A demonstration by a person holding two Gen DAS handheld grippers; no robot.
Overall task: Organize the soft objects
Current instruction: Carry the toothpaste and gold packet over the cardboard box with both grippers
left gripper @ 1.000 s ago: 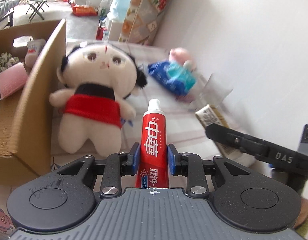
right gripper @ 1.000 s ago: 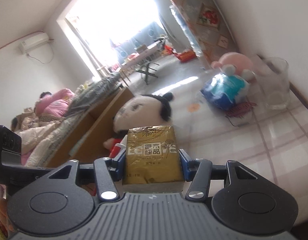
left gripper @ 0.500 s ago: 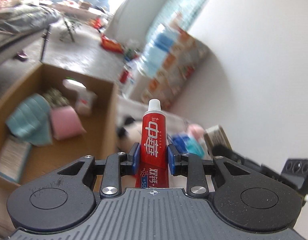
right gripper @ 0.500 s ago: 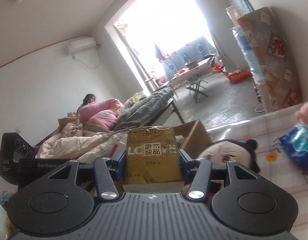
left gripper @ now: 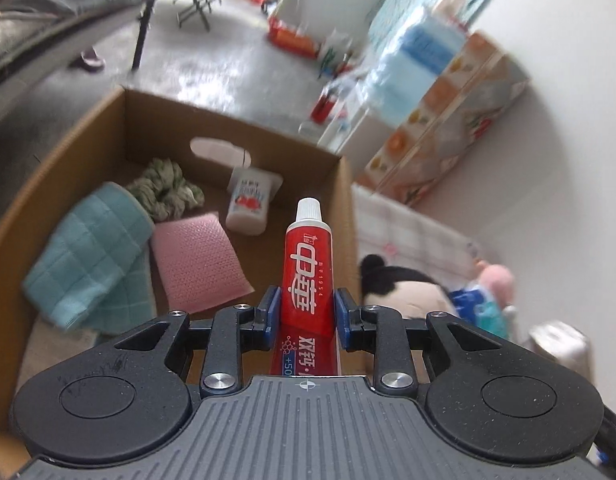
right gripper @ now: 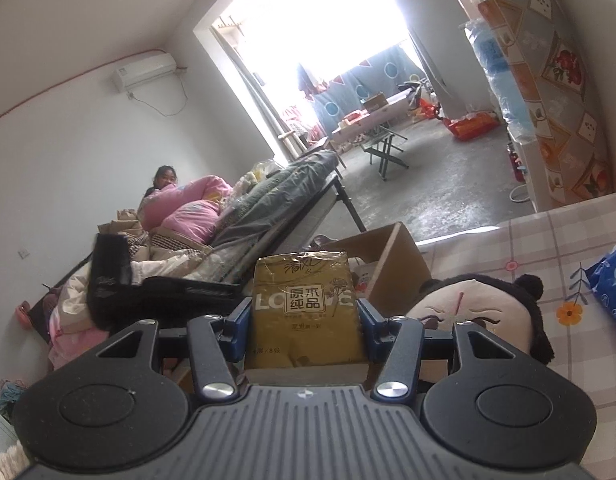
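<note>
Above cardboard box (left gripper: 344,184), left claw (left gripper: 308,314) pinches toothpaste tube (left gripper: 308,264) upright

The left wrist view sits just behind its own tool (left gripper: 307,316) and looks forward and steeply down into the open cardboard box (left gripper: 340,184) from close above its near edge; the box's right wall runs beside the table (left gripper: 404,232), whose checked cloth fills the right of the view; the right wrist view sits lower, looks nearly level along its tool (right gripper: 303,320) across the table (right gripper: 548,240) toward the bright doorway, and sees the box (right gripper: 400,256) from outside, farther off; the 2 views share the box, the plush doll (left gripper: 412,292) (right gripper: 484,312) at the table's left edge and the blue packet (left gripper: 480,308) (right gripper: 612,280) beyond it.
</note>
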